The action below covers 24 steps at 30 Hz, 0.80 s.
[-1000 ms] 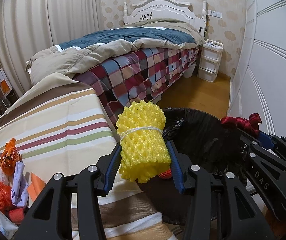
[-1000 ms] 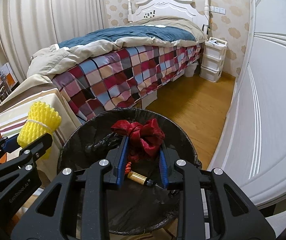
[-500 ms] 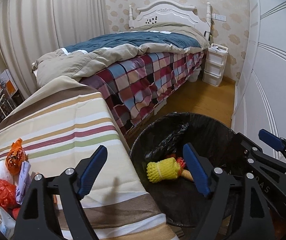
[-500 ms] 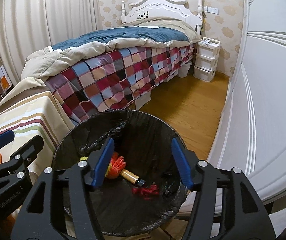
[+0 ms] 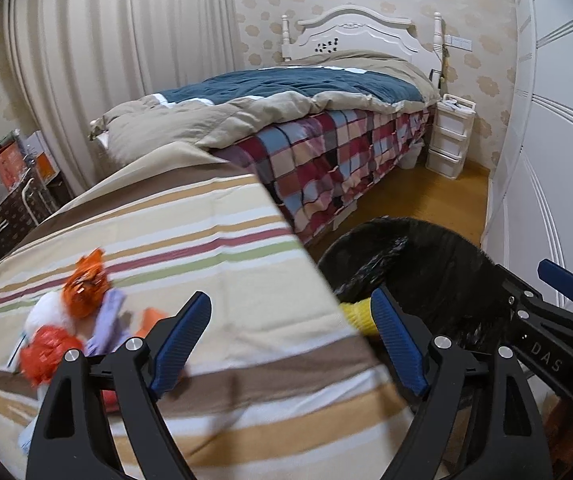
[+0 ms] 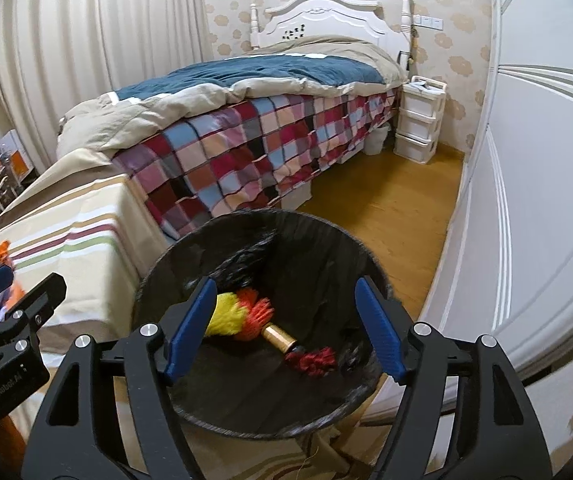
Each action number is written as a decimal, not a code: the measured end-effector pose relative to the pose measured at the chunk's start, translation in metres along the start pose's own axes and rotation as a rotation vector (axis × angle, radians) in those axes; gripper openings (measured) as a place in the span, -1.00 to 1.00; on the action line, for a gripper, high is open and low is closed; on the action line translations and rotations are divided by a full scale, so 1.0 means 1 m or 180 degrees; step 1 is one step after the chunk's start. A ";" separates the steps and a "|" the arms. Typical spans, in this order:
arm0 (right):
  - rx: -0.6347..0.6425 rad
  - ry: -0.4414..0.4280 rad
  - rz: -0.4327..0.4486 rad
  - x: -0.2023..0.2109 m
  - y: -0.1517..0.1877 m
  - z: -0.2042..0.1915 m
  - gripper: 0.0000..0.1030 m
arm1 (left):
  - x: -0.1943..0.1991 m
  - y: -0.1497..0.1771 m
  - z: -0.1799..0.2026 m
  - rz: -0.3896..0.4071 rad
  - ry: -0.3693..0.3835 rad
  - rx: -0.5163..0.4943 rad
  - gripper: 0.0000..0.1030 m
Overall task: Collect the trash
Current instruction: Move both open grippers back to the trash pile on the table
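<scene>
Blue pads: the left gripper [image 5: 290, 344] has its jaws opening, with nothing between them. The right gripper [image 6: 284, 326] has its jaws opening too, and nothing is between them.
Under the right gripper: the black bin [image 6: 370, 256] sits right below, with its bag open.
In the bin: a yellow foam net [image 6: 226, 314], an orange bit [image 6: 256, 316] with a gold tube [image 6: 278, 336], and a red ribbon [image 6: 314, 360] lie at the bottom.
Trash left: a pile of trash [image 5: 74, 320] in orange, red, white and purple lies on the striped cloth [image 5: 206, 256], to the left of the left gripper.
Could go wrong, one: a light scrap may slip off the cloth's edge, because the pile is soft and loose.
Could go wrong, two: the two grippers may bump, because they are near each other by the bin.
Could go wrong, three: a finger may snag the cloth and drag it.
Edges: the cloth's corner ends just beside the bin rim.
Open room: the wood floor [image 6: 386, 208] between the bed [image 6: 246, 140] and the white doors [image 6: 534, 200] is free.
</scene>
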State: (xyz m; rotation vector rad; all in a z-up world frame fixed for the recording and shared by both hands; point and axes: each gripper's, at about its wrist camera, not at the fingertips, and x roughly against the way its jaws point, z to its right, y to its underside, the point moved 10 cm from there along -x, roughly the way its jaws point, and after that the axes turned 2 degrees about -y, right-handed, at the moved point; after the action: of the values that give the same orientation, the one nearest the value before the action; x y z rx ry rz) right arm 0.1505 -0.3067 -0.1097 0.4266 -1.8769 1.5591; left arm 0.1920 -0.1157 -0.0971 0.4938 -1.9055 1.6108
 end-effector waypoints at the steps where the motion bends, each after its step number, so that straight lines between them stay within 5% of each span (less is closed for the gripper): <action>1: 0.0004 -0.0041 -0.0009 0.002 0.003 -0.006 0.38 | 0.003 0.003 -0.005 -0.0001 -0.0029 0.0009 0.59; 24: 0.0659 -0.0809 -0.0317 0.036 0.061 -0.177 0.43 | 0.060 0.086 -0.162 -0.0227 -0.0752 0.0506 0.59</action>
State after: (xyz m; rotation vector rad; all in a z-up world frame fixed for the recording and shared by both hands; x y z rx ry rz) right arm 0.1349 -0.1165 -0.1170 0.8327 -1.8514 1.7027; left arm 0.1250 0.0651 -0.1083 0.8422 -1.9101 1.7287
